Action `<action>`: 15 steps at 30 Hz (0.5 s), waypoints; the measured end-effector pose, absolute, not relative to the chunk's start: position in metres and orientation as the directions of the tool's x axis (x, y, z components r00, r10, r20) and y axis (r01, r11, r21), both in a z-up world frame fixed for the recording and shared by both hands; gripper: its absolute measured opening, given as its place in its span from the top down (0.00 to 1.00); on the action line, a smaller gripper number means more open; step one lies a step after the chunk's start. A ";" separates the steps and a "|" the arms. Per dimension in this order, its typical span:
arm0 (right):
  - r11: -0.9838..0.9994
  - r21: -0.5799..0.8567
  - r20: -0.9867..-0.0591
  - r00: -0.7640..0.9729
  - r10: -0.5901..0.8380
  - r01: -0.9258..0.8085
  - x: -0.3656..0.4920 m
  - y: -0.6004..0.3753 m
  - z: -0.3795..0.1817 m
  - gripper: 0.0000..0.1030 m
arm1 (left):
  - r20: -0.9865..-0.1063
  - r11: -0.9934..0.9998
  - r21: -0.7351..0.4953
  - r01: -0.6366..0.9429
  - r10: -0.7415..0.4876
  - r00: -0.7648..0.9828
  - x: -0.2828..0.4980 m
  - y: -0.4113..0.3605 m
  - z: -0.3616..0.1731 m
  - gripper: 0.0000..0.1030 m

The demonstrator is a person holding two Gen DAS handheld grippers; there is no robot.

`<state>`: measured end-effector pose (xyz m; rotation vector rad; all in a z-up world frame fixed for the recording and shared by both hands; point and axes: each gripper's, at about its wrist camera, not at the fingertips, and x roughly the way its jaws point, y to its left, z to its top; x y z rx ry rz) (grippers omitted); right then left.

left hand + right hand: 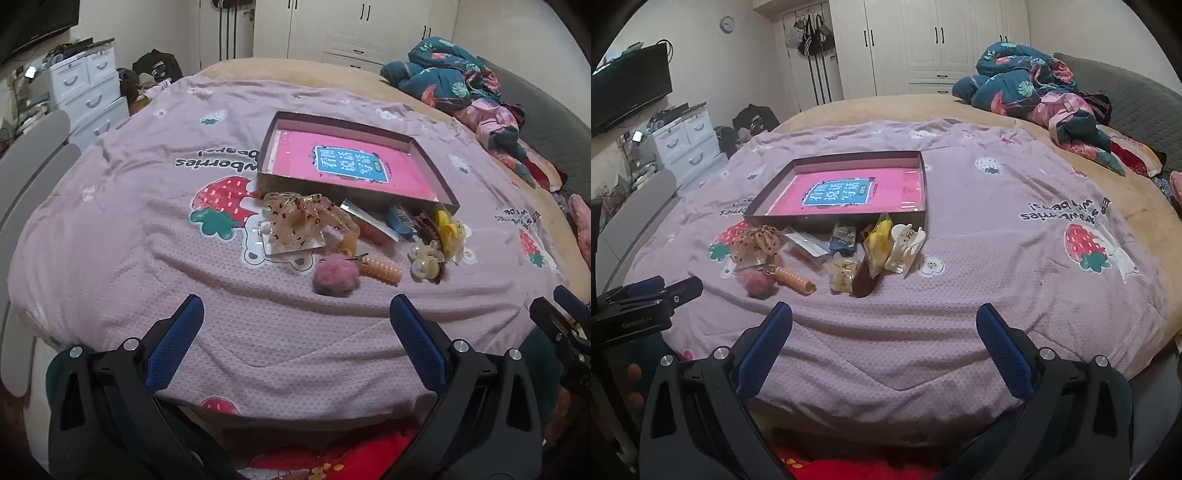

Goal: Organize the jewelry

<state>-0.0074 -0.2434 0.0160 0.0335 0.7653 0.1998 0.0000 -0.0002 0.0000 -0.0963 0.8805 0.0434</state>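
Both tools wide and empty, the jewelry pile ahead of us on the bed

Our left tool [295, 332] and right tool [884, 338] hang over the near edge of the lilac strawberry-print bedspread [147, 240], jaws spread wide with nothing between them. Nearest ahead lie the fluffy pink pom-pom clip [335, 277] and the ribbed orange hair clip [382, 270], whose long axis runs crosswise, metal tip pointing left in the left view. We judge the left tool nearer to these; the cream claw clip [905, 248] suits the right. Beyond, just touching the pile, sits the shallow dark cardboard tray with pink lining [436, 162], still holding no jewelry.
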 end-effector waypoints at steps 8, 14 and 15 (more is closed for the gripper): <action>0.978 0.111 -0.670 0.713 0.207 -0.179 -0.015 -0.242 0.020 0.04 | -0.767 0.993 -0.082 -0.084 -0.009 0.642 0.001 0.000 0.012 0.08; 0.978 0.110 -0.670 0.713 0.206 -0.179 -0.018 -0.244 0.022 0.04 | -0.746 0.994 -0.086 -0.074 -0.014 0.666 -0.011 0.002 0.014 0.08; 0.978 0.111 -0.668 0.715 0.207 -0.179 -0.019 -0.244 0.023 0.04 | -0.744 0.994 -0.083 -0.074 -0.012 0.669 -0.011 0.002 0.013 0.08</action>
